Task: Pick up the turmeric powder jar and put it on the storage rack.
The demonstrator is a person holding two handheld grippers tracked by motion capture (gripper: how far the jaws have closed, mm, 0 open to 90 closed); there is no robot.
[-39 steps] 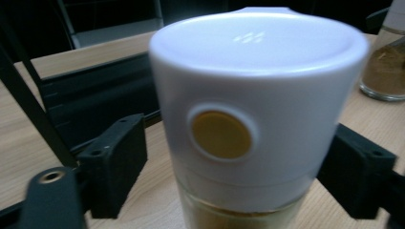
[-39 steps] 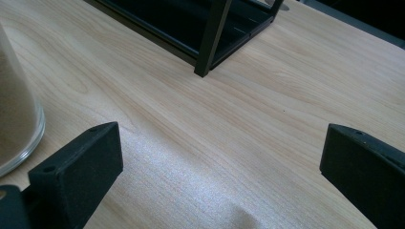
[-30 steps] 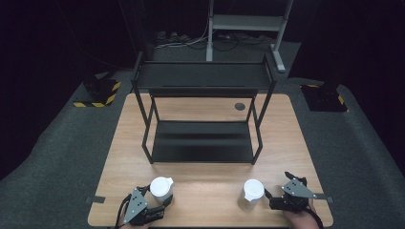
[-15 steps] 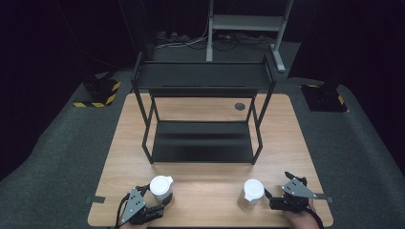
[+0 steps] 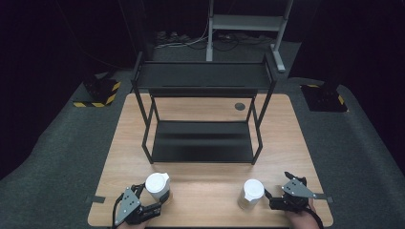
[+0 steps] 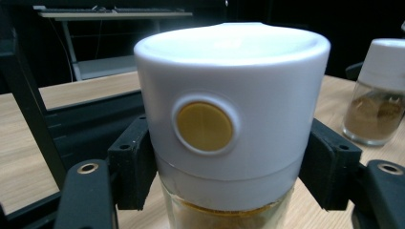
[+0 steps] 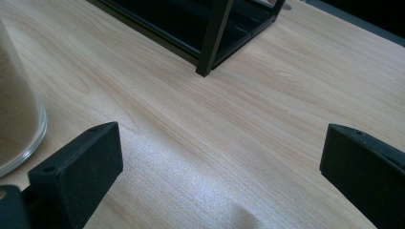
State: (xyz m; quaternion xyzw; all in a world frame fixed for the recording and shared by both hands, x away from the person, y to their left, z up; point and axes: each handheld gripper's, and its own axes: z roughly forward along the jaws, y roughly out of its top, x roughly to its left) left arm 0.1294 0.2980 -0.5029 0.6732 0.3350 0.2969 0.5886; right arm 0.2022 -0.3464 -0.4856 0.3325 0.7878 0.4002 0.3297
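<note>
Your left gripper clamped on the white-lidded spice jar at lower left of the high view, your right gripper wide open, second jar just beside it, lower right.

The high view looks forward and down over the light wooden table from above its near edge. The left gripper view sits hard against a white-lidded glass spice jar. The right gripper view skims low; both share the black metal two-tier rack
</note>
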